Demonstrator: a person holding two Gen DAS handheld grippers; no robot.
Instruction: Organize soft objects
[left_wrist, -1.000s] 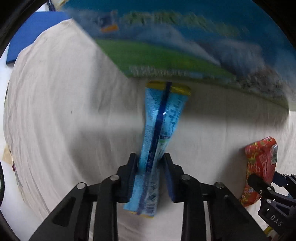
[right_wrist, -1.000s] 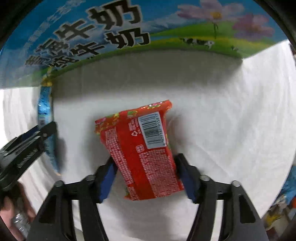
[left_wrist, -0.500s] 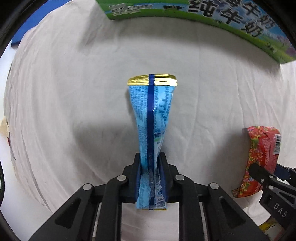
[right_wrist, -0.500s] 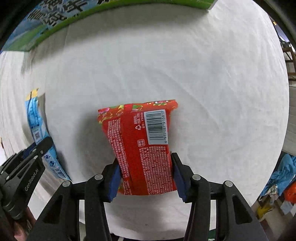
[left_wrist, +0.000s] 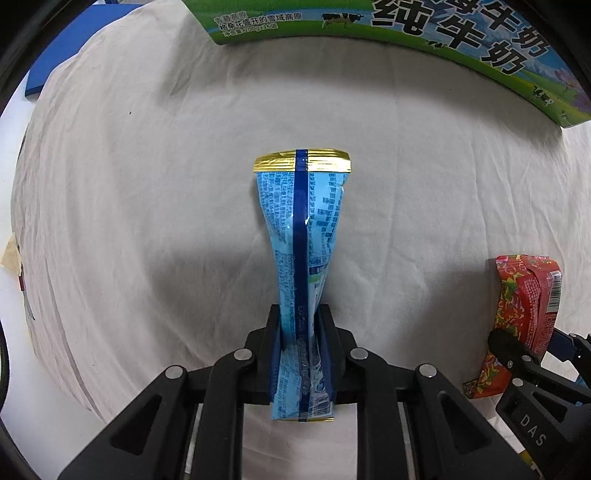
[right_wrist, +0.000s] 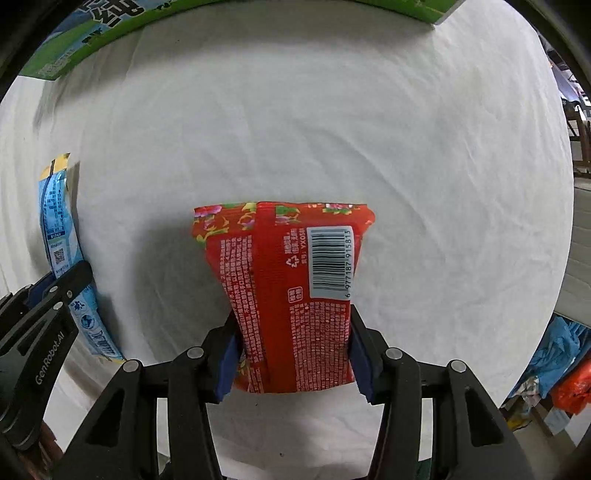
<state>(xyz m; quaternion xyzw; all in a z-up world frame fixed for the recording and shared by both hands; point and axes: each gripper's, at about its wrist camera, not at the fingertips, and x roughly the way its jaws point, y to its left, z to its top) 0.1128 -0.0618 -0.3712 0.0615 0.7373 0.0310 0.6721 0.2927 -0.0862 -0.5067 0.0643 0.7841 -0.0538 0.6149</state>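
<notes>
Surface: a table under a creased white cloth (left_wrist: 147, 184), mostly bare in the middle; at its far edge lies a green-and-blue milk carton box (left_wrist: 461, 40) printed with cows and large Chinese characters. A blue board (left_wrist: 59, 70) shows past the cloth's far left corner.

Left gripper (left_wrist: 300, 354): points straight down, jaws pinched nearly together on the lower part of a blue snack packet (left_wrist: 301, 236). The squeeze has waisted the packet where the pads bite, so it flares out toward its gold crimped end, which hangs toward the cloth.

Right gripper (right_wrist: 293, 350): tilted steeply down, pads pressed on both sides of a red snack packet (right_wrist: 288, 280) — its jaws are opening a little just now, though the packet sits between them and has not dropped. Barcode side faces the camera; the flower-printed seal is the low end.

Where the task's things are: both packets are off the cloth, one in each tong, just beside one another over the open middle of the table. Each shows at the edge of the other camera's view.

Why held so: gripping near one end lets the soft packets dangle straight — probably so they can be laid down side by side or carried to the box.

Step, as I judge it: carrying, with the red one perhaps near release. Nothing is sorted yet.

Risk: the thin blue packet may slip or twist in so narrow a pinch.
</notes>
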